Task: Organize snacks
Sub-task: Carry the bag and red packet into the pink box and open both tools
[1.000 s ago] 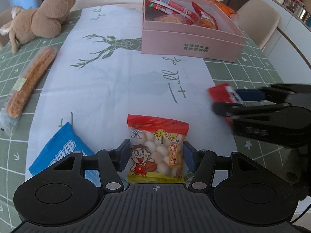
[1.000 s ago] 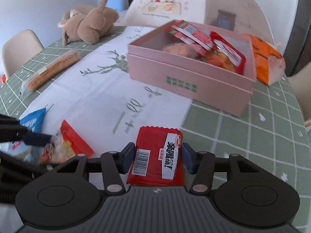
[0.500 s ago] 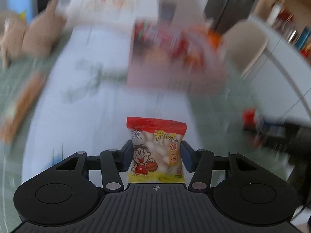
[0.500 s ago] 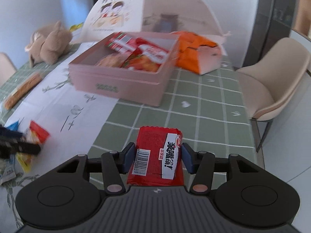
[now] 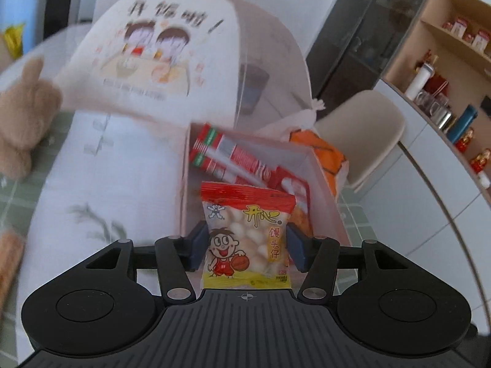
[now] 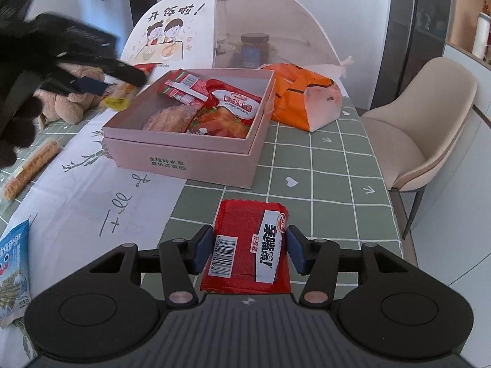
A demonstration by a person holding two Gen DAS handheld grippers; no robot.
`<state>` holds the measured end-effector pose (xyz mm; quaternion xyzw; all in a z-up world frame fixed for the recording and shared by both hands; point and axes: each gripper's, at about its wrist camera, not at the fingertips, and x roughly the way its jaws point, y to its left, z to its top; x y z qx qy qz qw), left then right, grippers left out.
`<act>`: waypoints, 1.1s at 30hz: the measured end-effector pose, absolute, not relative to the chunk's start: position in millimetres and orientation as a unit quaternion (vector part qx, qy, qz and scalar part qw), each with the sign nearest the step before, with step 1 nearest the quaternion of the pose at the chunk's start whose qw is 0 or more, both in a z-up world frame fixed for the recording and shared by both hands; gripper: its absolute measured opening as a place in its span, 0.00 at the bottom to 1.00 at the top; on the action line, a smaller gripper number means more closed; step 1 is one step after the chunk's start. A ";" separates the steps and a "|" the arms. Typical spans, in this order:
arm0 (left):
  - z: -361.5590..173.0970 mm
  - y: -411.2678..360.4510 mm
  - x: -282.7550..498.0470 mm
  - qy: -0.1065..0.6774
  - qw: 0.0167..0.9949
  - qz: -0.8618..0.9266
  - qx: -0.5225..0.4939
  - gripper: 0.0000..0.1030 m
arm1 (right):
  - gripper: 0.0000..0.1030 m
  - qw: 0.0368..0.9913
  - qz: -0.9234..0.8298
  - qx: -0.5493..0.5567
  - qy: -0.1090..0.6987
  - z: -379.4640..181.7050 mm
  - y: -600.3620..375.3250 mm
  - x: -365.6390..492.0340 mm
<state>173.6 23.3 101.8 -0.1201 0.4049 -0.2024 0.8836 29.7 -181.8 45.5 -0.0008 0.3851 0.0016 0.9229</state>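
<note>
Green-checked desk (image 6: 322, 165) carries a pink snack box (image 6: 190, 150). Left claw (image 5: 245, 247) grips a cartoon-boy snack bag (image 5: 245, 239) above that box; right claw (image 6: 249, 251) clamps a red snack packet (image 6: 248, 245) nearer the desk's edge.

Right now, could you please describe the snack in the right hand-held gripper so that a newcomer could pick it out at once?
Start at the open pink cardboard box on the green checked tablecloth. Nearer than it, the right hand-held gripper clamps a flat red foil snack packet. Unlike the boxed red packs, it has a white barcode panel and a white label strip.
</note>
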 end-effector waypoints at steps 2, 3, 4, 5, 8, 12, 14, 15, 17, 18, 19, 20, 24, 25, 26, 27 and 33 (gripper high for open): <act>96.3 32.2 173.6 0.416 0.875 -0.207 -0.138 0.57 | 0.50 0.927 0.002 -0.009 0.376 50.2 -178.9 37.3; 97.5 34.8 177.5 0.409 0.875 -0.205 -0.158 0.57 | 0.50 0.930 0.006 -0.018 0.366 55.5 -175.7 43.1; 102.3 37.7 183.0 0.399 0.876 -0.203 -0.178 0.57 | 0.50 0.935 0.009 -0.027 0.355 62.6 -171.8 51.9; 109.1 38.0 191.2 0.388 0.876 -0.203 -0.201 0.57 | 0.50 0.938 0.012 -0.034 0.344 71.0 -167.9 63.5; 130.3 27.3 218.3 0.384 0.874 -0.212 -0.207 0.57 | 0.50 0.947 0.030 -0.037 0.317 99.0 -157.4 107.0; 102.1 -0.7 249.3 0.497 0.829 -0.227 -0.123 0.58 | 0.71 0.938 0.061 -0.038 0.339 108.0 -148.0 162.6; 83.3 -9.3 249.1 0.499 0.839 -0.203 -0.076 0.57 | 0.71 0.931 0.039 -0.039 0.360 95.2 -145.2 174.2; 80.2 -4.5 246.0 0.480 0.851 -0.192 -0.095 0.57 | 0.71 0.929 0.028 -0.046 0.367 88.8 -143.7 173.0; 75.0 9.6 244.3 0.456 0.853 -0.183 -0.178 0.57 | 0.71 0.930 0.015 -0.055 0.362 80.6 -142.4 158.3; 71.8 10.4 246.4 0.466 0.844 -0.186 -0.188 0.56 | 0.71 0.932 0.015 -0.060 0.357 77.8 -143.3 148.2; 70.1 2.4 248.0 0.488 0.838 -0.196 -0.148 0.51 | 0.71 0.932 0.016 -0.068 0.355 75.9 -143.1 140.3; 71.7 -7.7 246.7 0.499 0.836 -0.211 -0.090 0.48 | 0.71 0.932 0.018 -0.080 0.353 74.1 -142.8 133.4; 91.1 4.9 228.8 0.461 0.851 -0.237 -0.091 0.49 | 0.71 0.933 0.015 -0.128 0.337 66.6 -129.1 105.5; 93.8 20.4 221.8 0.450 0.853 -0.235 -0.121 0.49 | 0.71 0.933 0.022 -0.130 0.335 66.8 -125.5 99.4; 97.5 34.0 215.1 0.442 0.857 -0.226 -0.135 0.49 | 0.72 0.933 0.033 -0.130 0.334 67.3 -120.5 91.8; 99.9 49.0 204.3 0.436 0.864 -0.213 -0.132 0.49 | 0.74 0.933 0.050 -0.127 0.333 67.4 -115.1 82.7; 79.3 134.7 141.4 0.464 0.881 -0.076 -0.056 0.49 | 0.81 0.902 0.194 -0.114 0.368 49.2 -64.0 49.5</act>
